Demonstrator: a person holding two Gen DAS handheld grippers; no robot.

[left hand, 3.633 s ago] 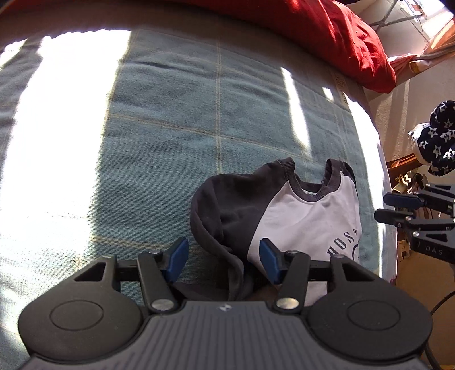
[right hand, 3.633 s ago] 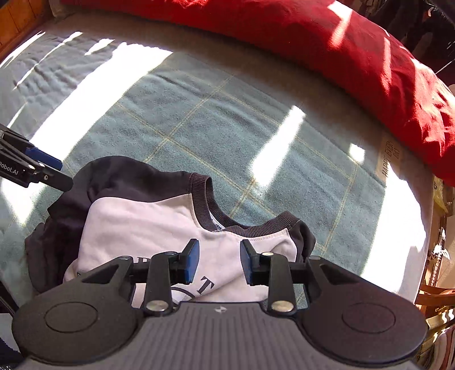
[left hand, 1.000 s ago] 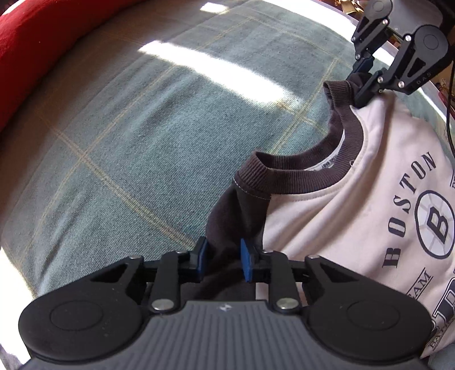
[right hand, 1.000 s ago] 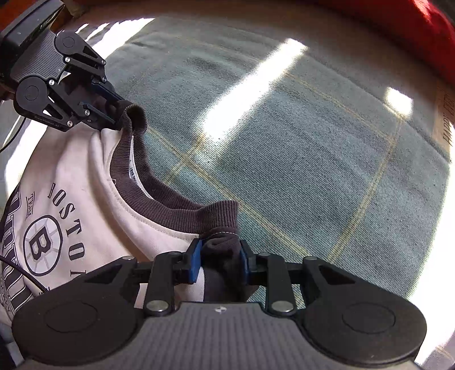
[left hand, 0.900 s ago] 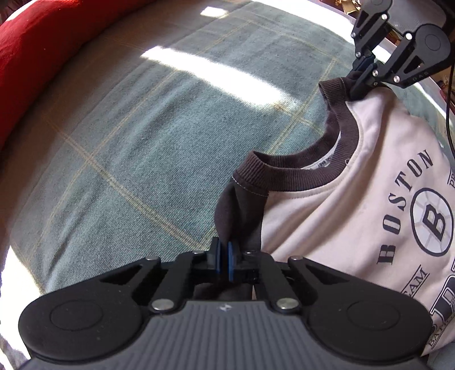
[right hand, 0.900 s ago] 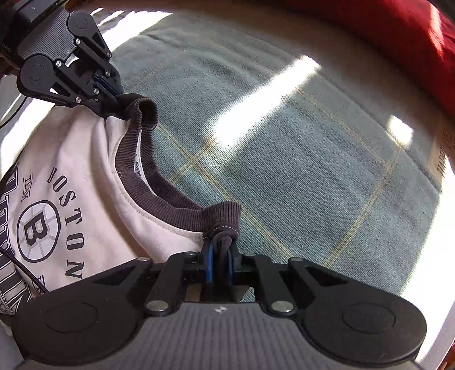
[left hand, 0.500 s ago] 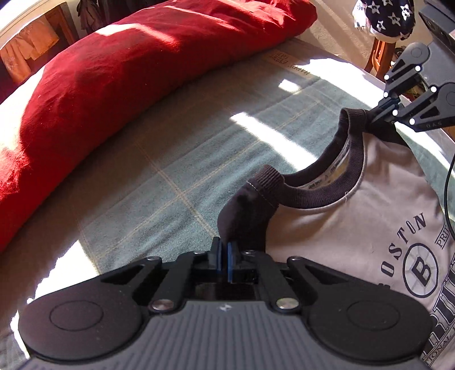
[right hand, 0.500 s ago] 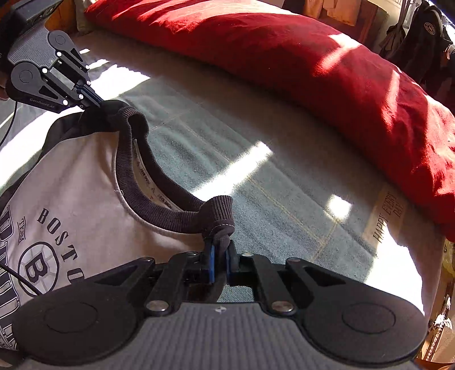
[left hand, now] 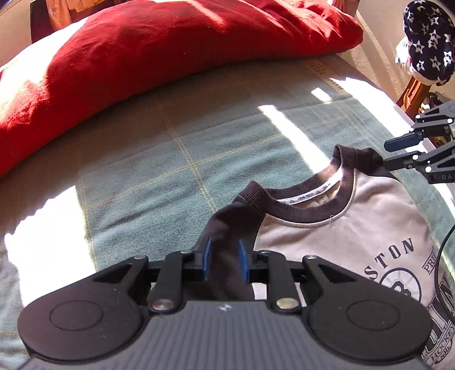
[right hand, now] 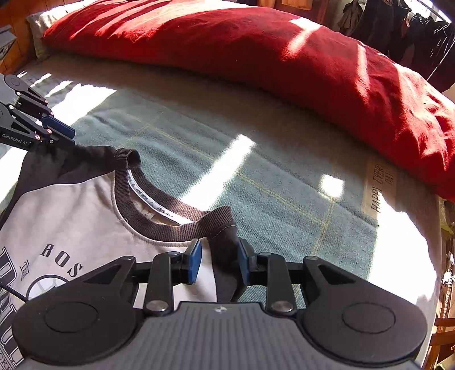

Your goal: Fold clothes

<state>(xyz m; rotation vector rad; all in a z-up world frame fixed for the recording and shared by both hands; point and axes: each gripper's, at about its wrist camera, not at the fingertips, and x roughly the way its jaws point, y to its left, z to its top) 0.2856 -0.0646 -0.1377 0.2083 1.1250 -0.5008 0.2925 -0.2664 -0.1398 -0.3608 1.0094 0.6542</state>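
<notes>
A light shirt [left hand: 355, 227] with dark sleeves, a dark ribbed collar and a "BOSTON" print lies face up on the green checked blanket [left hand: 170, 176]. My left gripper [left hand: 224, 260] stands over its dark left shoulder. Its jaws are opening and the fabric lies loose between the blue pads. In the right wrist view the shirt [right hand: 71, 213] fills the lower left. My right gripper [right hand: 218, 261] is over the other shoulder, jaws opening, with cloth resting against the right pad and a gap at the left one. Each gripper also appears in the other's view: right gripper [left hand: 389, 153], left gripper [right hand: 66, 138].
A long red cushion [left hand: 170, 51] lies across the back of the bed [right hand: 312, 65]. A printed label [right hand: 379, 187] is sewn on the blanket near its right edge. Star-patterned cloth [left hand: 429, 42] hangs on a wooden chair beyond the bed's right side. Dark clothes [right hand: 398, 25] hang at back right.
Both grippers were shut on the shirt's shoulders by the collar half a second ago. Now both pairs of jaws have parted, the shoulders have dropped flatter, and both hands have risen a little.
</notes>
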